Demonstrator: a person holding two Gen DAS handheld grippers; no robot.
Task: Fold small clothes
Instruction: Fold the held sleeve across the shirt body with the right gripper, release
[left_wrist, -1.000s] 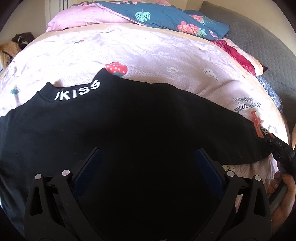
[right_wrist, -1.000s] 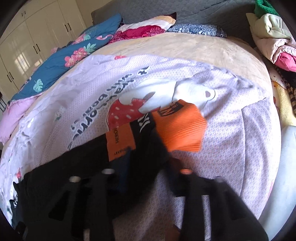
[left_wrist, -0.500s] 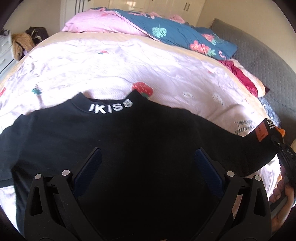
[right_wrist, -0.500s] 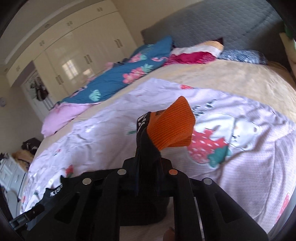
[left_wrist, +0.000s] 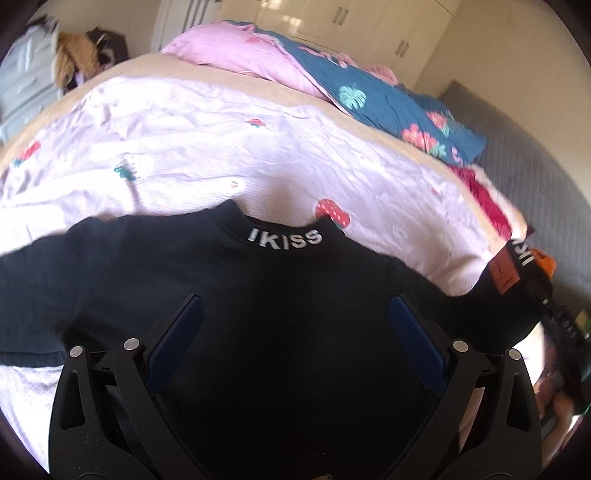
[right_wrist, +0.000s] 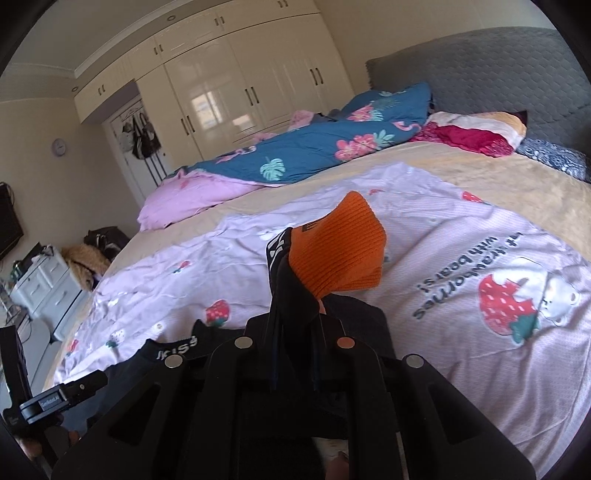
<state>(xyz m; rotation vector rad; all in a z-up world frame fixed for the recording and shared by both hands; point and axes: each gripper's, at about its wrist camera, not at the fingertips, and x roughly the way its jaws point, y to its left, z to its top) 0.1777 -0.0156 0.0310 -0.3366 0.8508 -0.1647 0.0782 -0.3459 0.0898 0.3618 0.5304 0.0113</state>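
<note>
A black long-sleeved top with white "IKISS" lettering at the collar lies back-up on the lilac strawberry sheet. My left gripper hovers open over the middle of its body, blue pads wide apart. My right gripper is shut on the right sleeve and holds its orange ribbed cuff up off the bed. In the left wrist view that sleeve end shows lifted at the far right with the right gripper behind it.
The bed carries a blue floral duvet, a pink quilt and red and patterned pillows along the grey headboard. White wardrobes and a drawer unit stand beyond the bed.
My right gripper closed on the sleeve and raised it, the orange cuff now standing upright. My left gripper drew back and tilted up, so the collar sits farther away in its view.
</note>
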